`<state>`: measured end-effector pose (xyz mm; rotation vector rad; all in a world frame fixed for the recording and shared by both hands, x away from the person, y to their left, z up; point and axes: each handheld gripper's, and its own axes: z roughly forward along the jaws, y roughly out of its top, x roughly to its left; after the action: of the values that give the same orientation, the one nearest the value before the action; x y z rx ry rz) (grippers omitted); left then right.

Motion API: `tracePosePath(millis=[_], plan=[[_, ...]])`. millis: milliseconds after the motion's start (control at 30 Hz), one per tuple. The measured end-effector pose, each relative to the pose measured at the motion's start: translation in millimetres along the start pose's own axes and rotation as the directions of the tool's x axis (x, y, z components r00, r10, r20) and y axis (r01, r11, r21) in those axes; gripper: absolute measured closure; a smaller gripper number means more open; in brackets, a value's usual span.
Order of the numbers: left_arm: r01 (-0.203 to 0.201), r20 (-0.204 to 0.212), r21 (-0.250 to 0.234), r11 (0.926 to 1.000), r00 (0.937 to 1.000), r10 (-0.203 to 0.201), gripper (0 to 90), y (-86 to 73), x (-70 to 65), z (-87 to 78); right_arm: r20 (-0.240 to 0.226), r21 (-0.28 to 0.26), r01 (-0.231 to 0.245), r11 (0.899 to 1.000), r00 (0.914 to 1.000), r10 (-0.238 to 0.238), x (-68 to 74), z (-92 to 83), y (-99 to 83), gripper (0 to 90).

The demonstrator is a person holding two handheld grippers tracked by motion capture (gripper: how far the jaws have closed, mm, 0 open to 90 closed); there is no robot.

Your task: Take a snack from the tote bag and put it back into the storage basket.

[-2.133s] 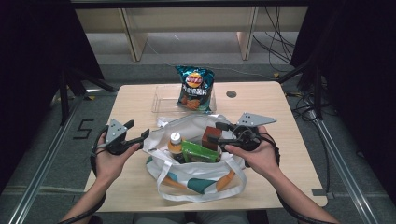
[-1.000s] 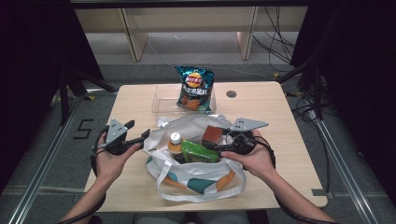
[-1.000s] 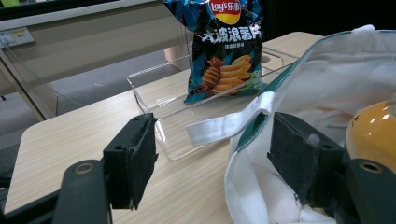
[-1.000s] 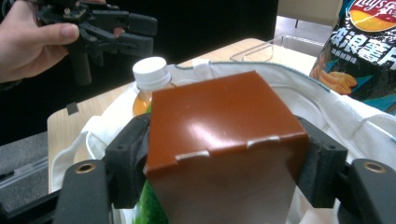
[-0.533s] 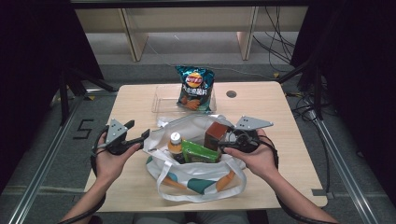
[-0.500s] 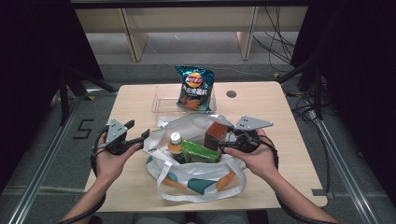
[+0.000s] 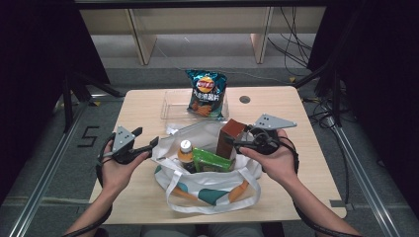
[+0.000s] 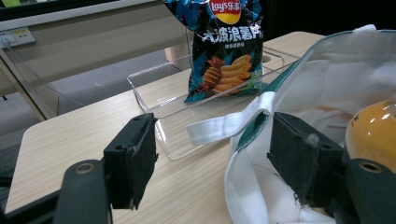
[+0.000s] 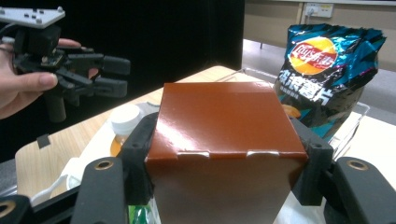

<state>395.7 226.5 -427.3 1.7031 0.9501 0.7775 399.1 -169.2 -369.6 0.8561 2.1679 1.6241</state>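
Observation:
A white tote bag (image 7: 207,182) lies open at the table's front. My right gripper (image 7: 232,143) is shut on a brown box (image 7: 230,136) and holds it upright over the bag's right side. Its jaws have just closed on the box (image 9: 224,116), one pad on each side face. In the bag stand an orange bottle (image 7: 185,150) with a white cap and a green packet (image 7: 212,160). My left gripper (image 7: 148,143) is open at the bag's left rim. The bag's strap and edge (image 8: 252,116) lie loosely between its jaws.
A blue chips bag (image 7: 206,94) stands in a clear plastic tray (image 7: 170,106) at the table's back, behind the tote. A round hole (image 7: 244,99) sits in the tabletop at back right. Cables trail on the floor to the right.
My right gripper has risen a little with the brown box, which now stands higher over the bag. The left gripper has stayed put.

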Motion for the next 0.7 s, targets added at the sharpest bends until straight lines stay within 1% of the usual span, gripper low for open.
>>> tracePosePath(millis=[33,67,100,133,167,200,233,267,300,333,367,400,500,533,600,633,667,700], plan=[[0.0,-0.001,0.0,1.0,1.0,0.0,31.1,0.0,0.1,0.0,0.002,-0.015,0.021,1.0,0.9998,-0.021,-1.9,0.6,1.2,39.0],[0.0,-0.001,0.0,1.0,1.0,0.0,31.1,0.0,0.1,0.0,0.002,-0.015,0.021,1.0,0.9998,-0.021,-1.9,0.6,1.2,39.0],[-0.005,-0.002,0.005,1.0,1.0,0.005,31.1,0.0,0.5,-0.1,-0.004,-0.014,0.01,1.0,0.9999,-0.01,-2.5,0.6,4.0,38.9],[-0.005,-0.002,0.005,1.0,1.0,0.005,31.1,0.0,0.5,-0.1,0.005,-0.013,-0.003,1.0,1.0,0.003,-1.9,0.1,5.6,38.9],[-0.007,-0.002,0.006,1.0,1.0,0.007,31.1,0.0,0.4,0.1,0.021,-0.02,0.025,0.999,0.9995,-0.025,-4.0,-0.6,7.5,38.9],[-0.007,-0.002,0.006,1.0,1.0,0.007,31.1,0.0,0.4,0.1,0.021,-0.02,0.025,0.999,0.9995,-0.025,-4.0,-0.6,7.5,38.9],[-0.007,-0.001,0.006,1.0,1.0,0.007,31.2,0.0,0.3,0.2,0.008,-0.022,-0.003,1.0,1.0,0.003,-3.4,-0.5,10.6,38.9],[-0.006,-0.002,0.005,1.0,1.0,0.006,31.2,0.0,0.2,0.2,0.014,-0.021,-0.021,1.0,0.9997,0.021,-2.4,-1.3,12.0,38.9],[-0.005,-0.002,0.006,1.0,1.0,0.005,31.2,0.1,0.3,0.2,0.009,-0.033,-0.014,0.999,0.9999,0.014,-3.6,-0.3,13.3,38.9],[-0.004,-0.004,0.005,1.0,1.0,0.004,31.2,0.1,0.5,0.1,0.019,-0.025,-0.033,0.999,0.9993,0.034,-2.3,-1.5,14.3,38.9],[-0.005,-0.005,0.005,1.0,1.0,0.005,31.2,0.2,0.7,0.0,0.025,-0.037,0.002,0.999,0.9997,-0.001,-4.9,-0.9,16.0,38.9],[-0.005,-0.005,0.005,1.0,1.0,0.005,31.2,0.2,0.7,-0.1,0.018,-0.037,-0.029,0.999,0.9994,0.03,-3.2,-0.7,16.6,38.9],[-0.006,-0.004,0.005,1.0,1.0,0.006,31.3,0.1,0.5,-0.1,0.022,-0.045,-0.008,0.999,0.9997,0.009,-4.9,-0.3,19.6,38.9],[-0.005,-0.004,0.005,1.0,1.0,0.005,31.3,0.1,0.4,-0.1,0.033,-0.04,-0.02,0.999,0.9992,0.022,-4.9,-1.0,21.0,38.9],[-0.005,-0.003,0.004,1.0,1.0,0.005,31.3,0.3,0.3,0.0,0.03,-0.039,-0.025,0.999,0.9992,0.026,-5.7,-0.5,22.8,38.9],[-0.006,-0.003,0.005,1.0,1.0,0.006,31.3,0.3,0.2,0.1,0.035,-0.04,-0.046,0.998,0.9983,0.048,-4.9,-0.4,23.8,39.0],[-0.006,-0.003,0.005,1.0,1.0,0.006,31.2,0.2,0.3,0.0,0.033,-0.041,-0.031,0.999,0.9989,0.032,-6.6,-0.1,24.5,39.0],[-0.005,-0.004,0.005,1.0,1.0,0.005,31.3,0.2,0.4,0.0,0.028,-0.048,-0.032,0.998,0.9991,0.033,-7.0,0.5,25.1,39.0]])
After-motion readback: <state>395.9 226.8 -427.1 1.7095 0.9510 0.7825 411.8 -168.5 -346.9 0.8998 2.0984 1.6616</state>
